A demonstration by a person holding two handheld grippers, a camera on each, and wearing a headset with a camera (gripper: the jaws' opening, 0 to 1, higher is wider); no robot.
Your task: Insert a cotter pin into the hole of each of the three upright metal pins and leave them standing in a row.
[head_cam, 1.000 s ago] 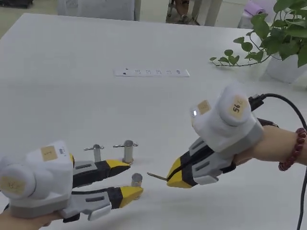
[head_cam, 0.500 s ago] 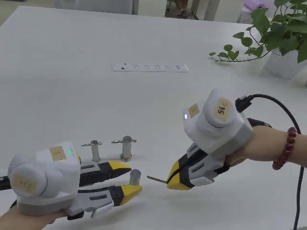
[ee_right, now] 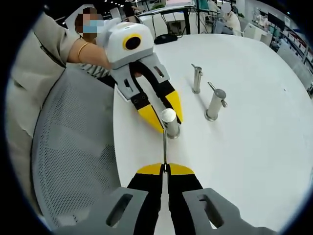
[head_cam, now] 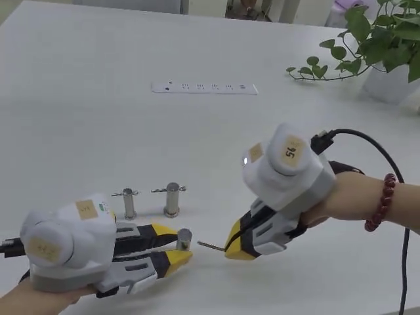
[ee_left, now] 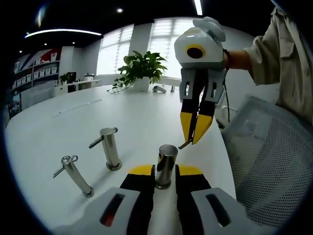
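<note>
Two upright metal pins (head_cam: 129, 203) (head_cam: 172, 199) stand side by side, each with a cotter pin through its top. A third metal pin (head_cam: 184, 238) (ee_left: 166, 162) stands nearer me, bare, between the jaws of my left gripper (head_cam: 180, 244) (ee_left: 165, 170), which is shut on its lower part. My right gripper (head_cam: 231, 244) (ee_right: 165, 169) is shut on a thin cotter pin (head_cam: 210, 247) (ee_right: 165, 147). The cotter pin points at the third pin (ee_right: 169, 122), its tip just short of it. The right gripper (ee_left: 194, 137) hangs over that pin in the left gripper view.
A white power strip (head_cam: 203, 88) lies farther back on the white table (head_cam: 79, 98). A potted plant (head_cam: 387, 46) stands at the back right. A black cable (head_cam: 367, 141) trails from the right gripper. A mesh chair (ee_left: 264, 156) sits beyond the table's edge.
The left jaws have drawn in around the third pin. The right gripper has brought the cotter pin's tip closer to that pin. The head camera has shifted.
</note>
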